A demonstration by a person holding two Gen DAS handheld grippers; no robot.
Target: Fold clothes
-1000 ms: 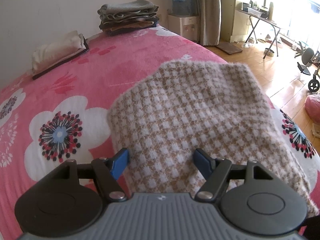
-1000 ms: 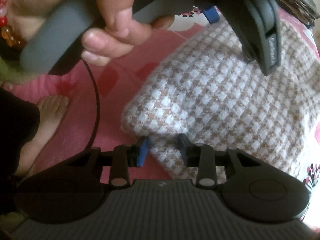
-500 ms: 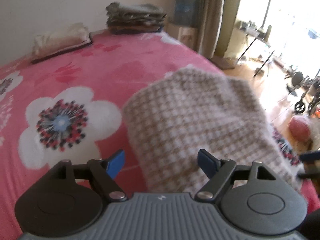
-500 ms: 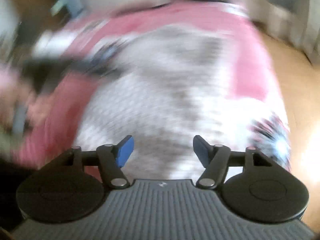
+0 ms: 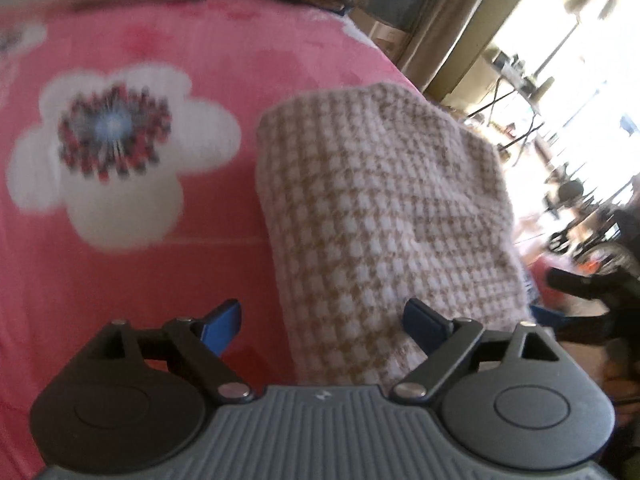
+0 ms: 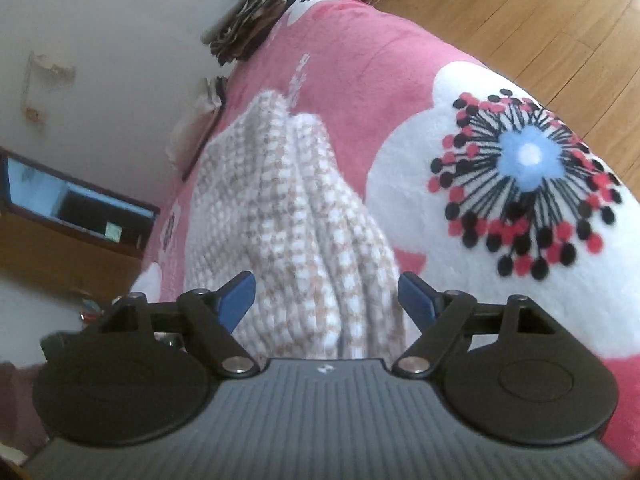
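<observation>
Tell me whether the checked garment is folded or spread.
Folded: the checked garment lies as a compact bundle on the pink blanket, layered edges stacked at its near end.

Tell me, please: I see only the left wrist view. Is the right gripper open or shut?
Observer: Open. The right gripper has one finger on each side of the sweater's near end.
Operator: Does it grip the cloth?
Observer: No. The jaws stand wide and are not closed on it.
Operator: What is beyond the sweater's right side?
Observer: A big flower print on the blanket, then wooden floor.
</observation>
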